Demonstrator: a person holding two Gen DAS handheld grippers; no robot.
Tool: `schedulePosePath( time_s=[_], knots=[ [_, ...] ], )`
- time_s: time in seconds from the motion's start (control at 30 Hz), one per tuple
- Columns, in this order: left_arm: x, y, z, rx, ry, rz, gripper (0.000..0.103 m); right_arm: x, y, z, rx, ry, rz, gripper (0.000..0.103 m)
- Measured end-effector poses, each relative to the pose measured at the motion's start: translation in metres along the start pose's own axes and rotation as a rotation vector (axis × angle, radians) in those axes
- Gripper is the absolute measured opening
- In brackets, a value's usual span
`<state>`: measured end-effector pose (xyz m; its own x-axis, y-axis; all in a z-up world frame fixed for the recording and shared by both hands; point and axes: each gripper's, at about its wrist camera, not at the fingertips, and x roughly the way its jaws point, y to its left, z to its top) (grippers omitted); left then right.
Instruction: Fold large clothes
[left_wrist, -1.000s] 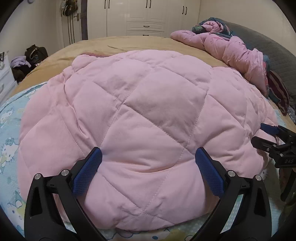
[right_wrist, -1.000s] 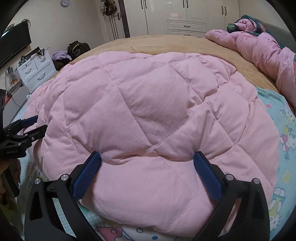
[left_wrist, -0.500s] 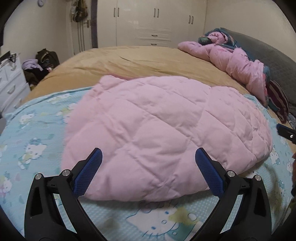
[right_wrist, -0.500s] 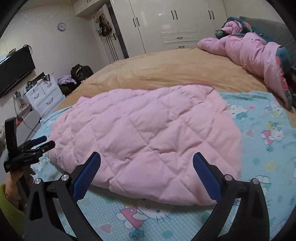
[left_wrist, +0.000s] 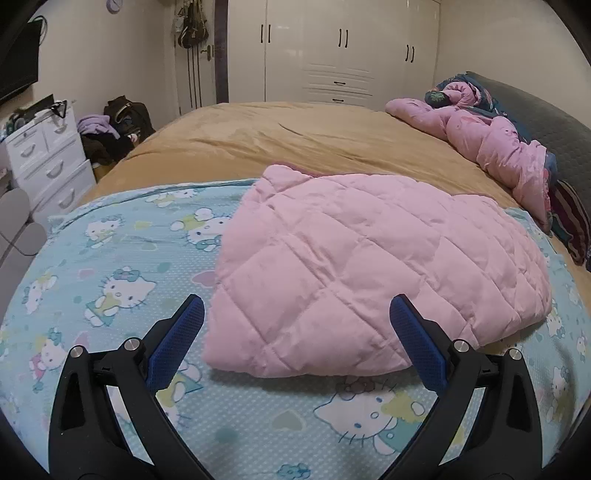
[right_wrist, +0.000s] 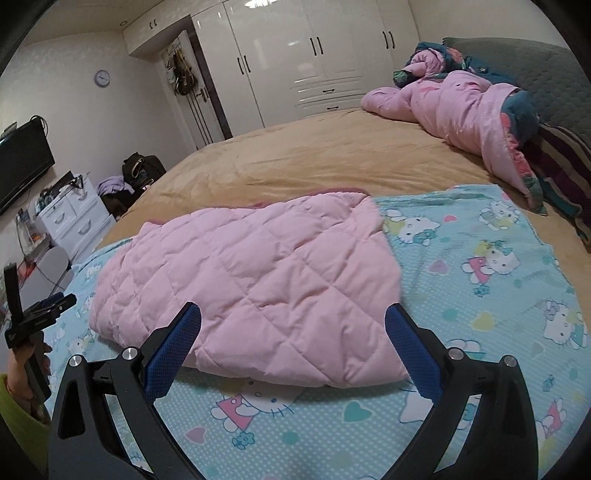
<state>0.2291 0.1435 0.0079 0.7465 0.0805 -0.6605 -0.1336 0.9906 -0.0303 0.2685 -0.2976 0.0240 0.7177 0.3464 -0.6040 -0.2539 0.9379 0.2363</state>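
While my left gripper (left_wrist: 297, 325) and right gripper (right_wrist: 293, 330) hang spread wide and hold nothing, the folded pink quilted garment (left_wrist: 369, 269) lies just ahead of both on the blue cartoon sheet (left_wrist: 110, 258).

We find no text, brand or number that can be read in either view. The blue sheet (left_wrist: 110, 280) carries only cartoon cat figures and hearts, without lettering we can make out. The wall clock (right_wrist: 102, 78) is too small for us to read its dial, and the pink quilted garment (left_wrist: 369, 266) shows no label.
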Motion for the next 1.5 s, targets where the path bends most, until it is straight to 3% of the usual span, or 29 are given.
schedulePosePath(
  time_s=[0.3,0.67,1.03,1.27,1.5],
  knots=[
    [0.002,0.024,-0.004,-0.015,0.028,0.041,0.094,-0.003,-0.023,-0.005,0.016,0.033,-0.035,0.099],
    [0.051,0.067,-0.017,-0.128,0.130,0.038,0.094,0.063,-0.064,-0.026,0.113,0.155,-0.031,0.099],
    [0.098,0.073,-0.016,-0.197,0.170,-0.052,0.095,0.124,-0.082,-0.024,0.169,0.229,-0.004,0.099],
    [0.127,0.077,-0.010,-0.199,0.193,-0.116,0.095,0.158,-0.088,-0.016,0.178,0.273,0.050,0.099],
    [0.152,0.078,-0.004,-0.197,0.231,-0.186,0.095,0.187,-0.102,-0.017,0.262,0.316,0.156,0.099]
  ],
)
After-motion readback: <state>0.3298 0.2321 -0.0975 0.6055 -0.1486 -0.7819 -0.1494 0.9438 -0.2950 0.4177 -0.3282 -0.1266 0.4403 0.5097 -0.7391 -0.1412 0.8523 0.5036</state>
